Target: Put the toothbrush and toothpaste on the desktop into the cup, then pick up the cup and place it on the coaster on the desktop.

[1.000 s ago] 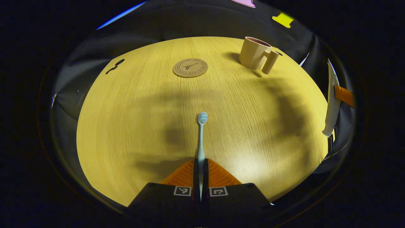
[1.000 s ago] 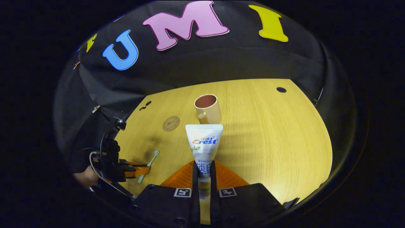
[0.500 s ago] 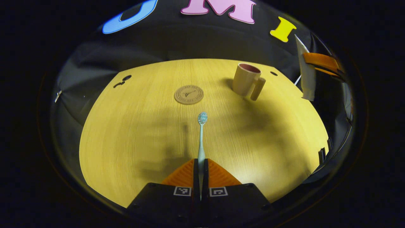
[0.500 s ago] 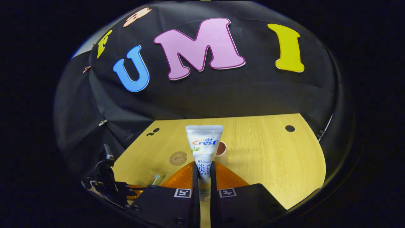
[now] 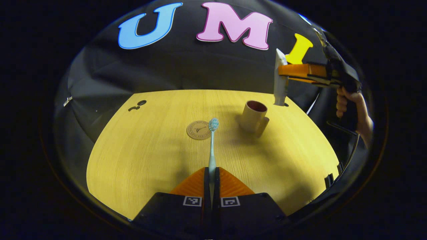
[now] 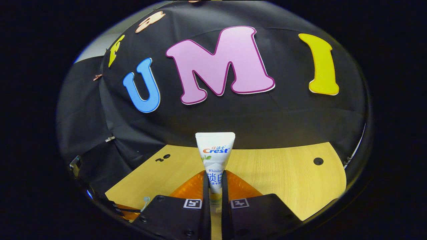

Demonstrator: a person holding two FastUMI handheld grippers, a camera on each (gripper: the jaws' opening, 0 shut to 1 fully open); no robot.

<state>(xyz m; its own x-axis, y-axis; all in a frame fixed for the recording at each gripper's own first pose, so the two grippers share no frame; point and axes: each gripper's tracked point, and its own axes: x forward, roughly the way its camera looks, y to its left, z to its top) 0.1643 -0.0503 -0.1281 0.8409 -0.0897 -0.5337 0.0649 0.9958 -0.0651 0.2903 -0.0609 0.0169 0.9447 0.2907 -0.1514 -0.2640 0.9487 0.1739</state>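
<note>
Left tool [image 5: 211,173] clamped on toothbrush [image 5: 212,143] above the bench [image 5: 140,156], right tool [image 6: 213,180] gripping Crest Whitelock toothpaste [image 6: 215,151], raised over the cup [image 5: 253,115], coaster [image 5: 197,129] bearing a tower emblem

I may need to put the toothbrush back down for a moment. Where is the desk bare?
Bare desktop spreads left of the coaster and from it toward the left claw. It is crowded around the cup, where the right claw holds the toothpaste above.
</note>
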